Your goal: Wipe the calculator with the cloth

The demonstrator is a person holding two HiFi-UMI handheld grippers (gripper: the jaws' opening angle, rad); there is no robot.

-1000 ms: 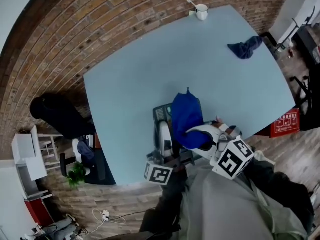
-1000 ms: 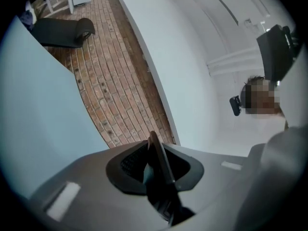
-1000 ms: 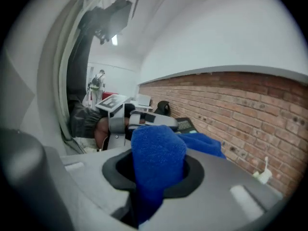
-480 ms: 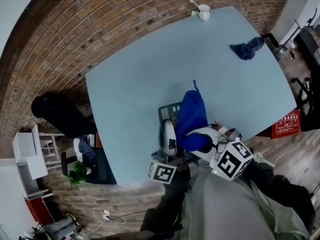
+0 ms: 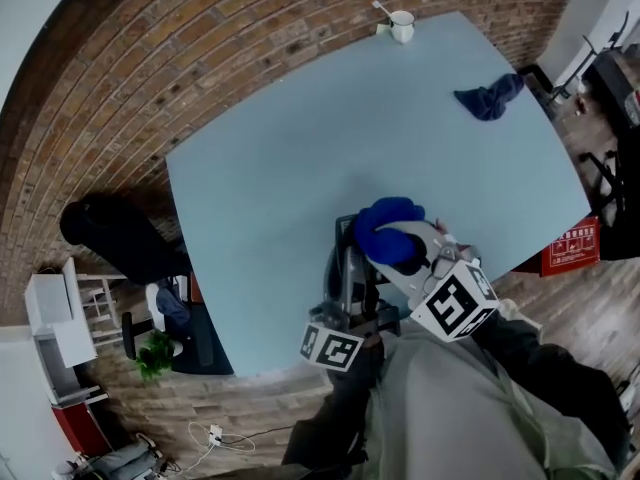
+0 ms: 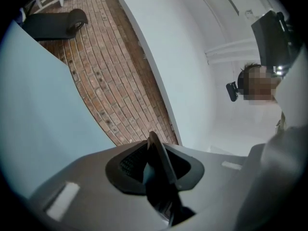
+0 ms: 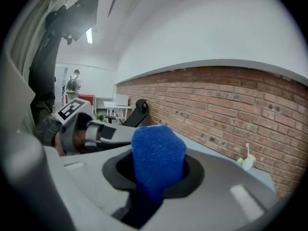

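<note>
A dark calculator [image 5: 347, 268] is held off the light blue table [image 5: 280, 148] near its front edge, with my left gripper [image 5: 350, 303] shut on its near end. In the left gripper view the calculator [image 6: 161, 170] shows edge-on as a thin dark slab between the jaws. A bright blue cloth [image 5: 388, 230] is bunched against the calculator's far end, and my right gripper [image 5: 402, 246] is shut on it. The cloth [image 7: 158, 155] fills the jaws in the right gripper view, where the left gripper [image 7: 82, 129] shows at the left. Most of the calculator's face is hidden.
A white cup with a spoon [image 5: 402, 25] stands at the table's far edge. A second dark blue cloth [image 5: 487, 98] lies at the far right. A black chair [image 5: 115, 233] stands left of the table, and a red box [image 5: 572, 245] is on the floor to the right.
The cloth, earlier draped long over the calculator, is now bunched at its far end. The right gripper has swung up and left with it. The calculator has shifted slightly right.
</note>
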